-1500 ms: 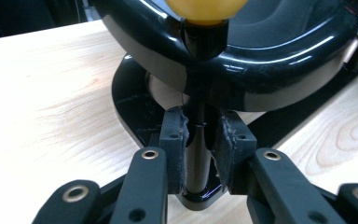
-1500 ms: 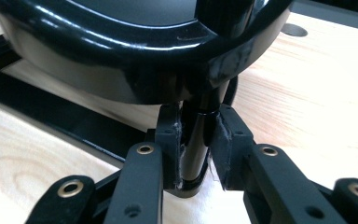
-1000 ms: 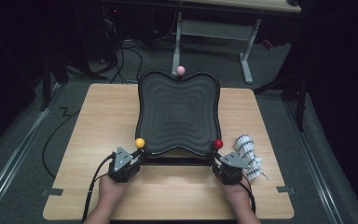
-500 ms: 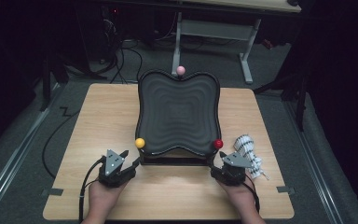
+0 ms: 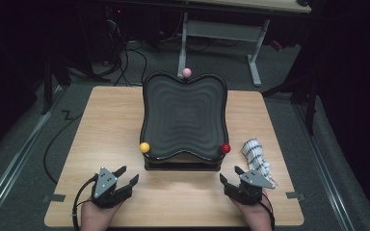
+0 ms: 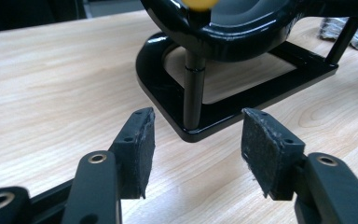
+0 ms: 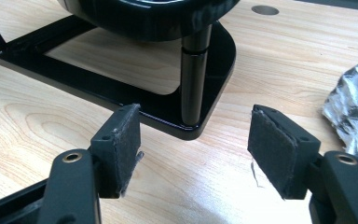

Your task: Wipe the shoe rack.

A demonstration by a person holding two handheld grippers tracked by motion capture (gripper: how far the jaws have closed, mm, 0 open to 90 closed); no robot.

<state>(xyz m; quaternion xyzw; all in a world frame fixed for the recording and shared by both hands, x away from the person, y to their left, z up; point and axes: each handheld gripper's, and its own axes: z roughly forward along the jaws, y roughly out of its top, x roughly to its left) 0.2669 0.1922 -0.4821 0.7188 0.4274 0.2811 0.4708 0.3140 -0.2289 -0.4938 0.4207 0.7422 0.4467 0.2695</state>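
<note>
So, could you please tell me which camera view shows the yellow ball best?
The high view: the yellow ball sits whole at the near left corner of the black tray. The left gripper view catches just its lower edge, cut off at the top of the picture. The right gripper view faces the tray's other corner post.

Left gripper [image 5: 126, 178], right gripper [image 5: 230, 182]: jaws apart

The right gripper [image 7: 193, 149] is hovering over the pale wooden table [image 7: 279, 56], its black padded jaws having just been opening, with nothing between them. At twelve o'clock a glossy black stand base [image 7: 121, 95] and its upright black post [image 7: 193, 81] are standing. At three o'clock a crumpled black-and-white patterned cloth [image 7: 354, 109] is lying.
</note>
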